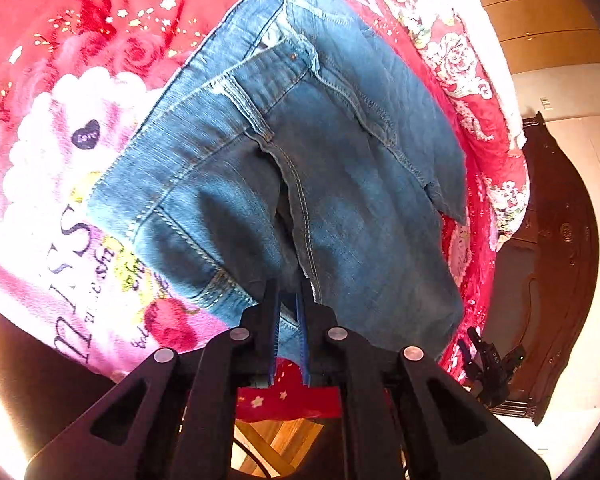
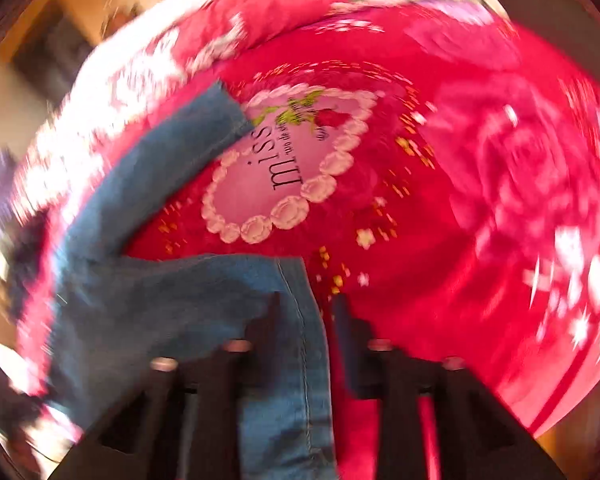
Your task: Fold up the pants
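Pants (image 1: pixel 300 152) pinched in left gripper (image 1: pixel 290 300) jaws over blanket (image 1: pixel 80 60)

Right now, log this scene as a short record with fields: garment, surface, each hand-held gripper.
garment: blue jeans, partly folded, waistband and pockets showing
surface: red floral blanket with a pink heart panel
left hand-held gripper: shut on the jeans' near edge
right hand-held gripper: jaws apart, a seamed jeans edge lies between them; grip not clear, view blurred
background: dark wooden furniture beyond the blanket's edge
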